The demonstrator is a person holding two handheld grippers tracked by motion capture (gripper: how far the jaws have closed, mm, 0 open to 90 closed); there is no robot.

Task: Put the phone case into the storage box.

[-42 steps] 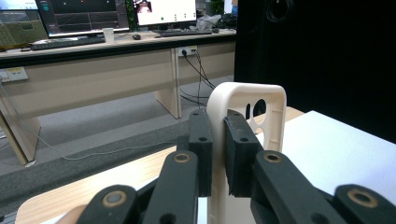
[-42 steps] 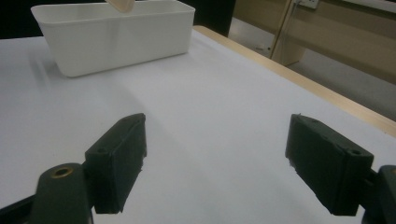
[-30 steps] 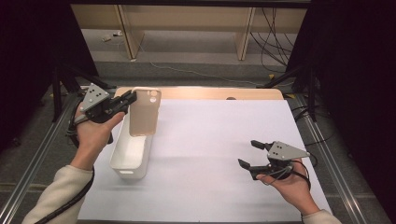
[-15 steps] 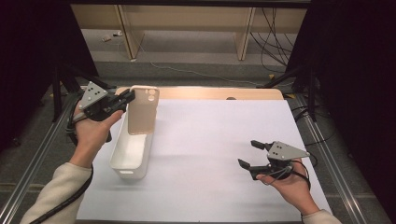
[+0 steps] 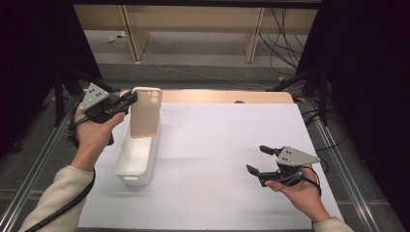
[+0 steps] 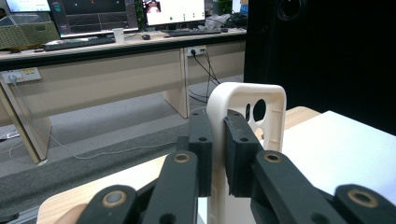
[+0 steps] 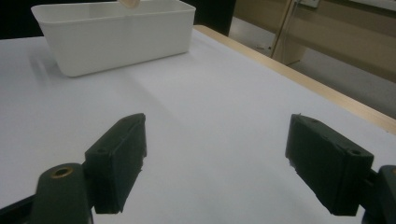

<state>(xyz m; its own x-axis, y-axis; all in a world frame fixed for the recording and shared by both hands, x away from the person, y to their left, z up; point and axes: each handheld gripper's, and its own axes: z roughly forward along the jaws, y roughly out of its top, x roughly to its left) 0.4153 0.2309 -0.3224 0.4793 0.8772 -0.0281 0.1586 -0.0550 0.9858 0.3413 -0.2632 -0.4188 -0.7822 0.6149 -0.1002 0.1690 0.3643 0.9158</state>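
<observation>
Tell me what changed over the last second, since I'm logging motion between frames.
The left gripper, shut on the phone case, drifted slightly toward the table's far edge, keeping the case upright over the white bin. Nothing was grabbed or released. The right gripper stayed open and idle over the white table cover; the bin didn't move.

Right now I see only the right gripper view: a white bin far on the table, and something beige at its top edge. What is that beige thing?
Observer: A beige phone case, upright over the far end of the white bin.
Operator: Is something holding it?
Observer: Yes, the left tool grips its side edge, jaws closed on it.
Operator: Is its lower end inside the bin?
Observer: The high view suggests so; whether it touches the floor, I cannot tell.
</observation>
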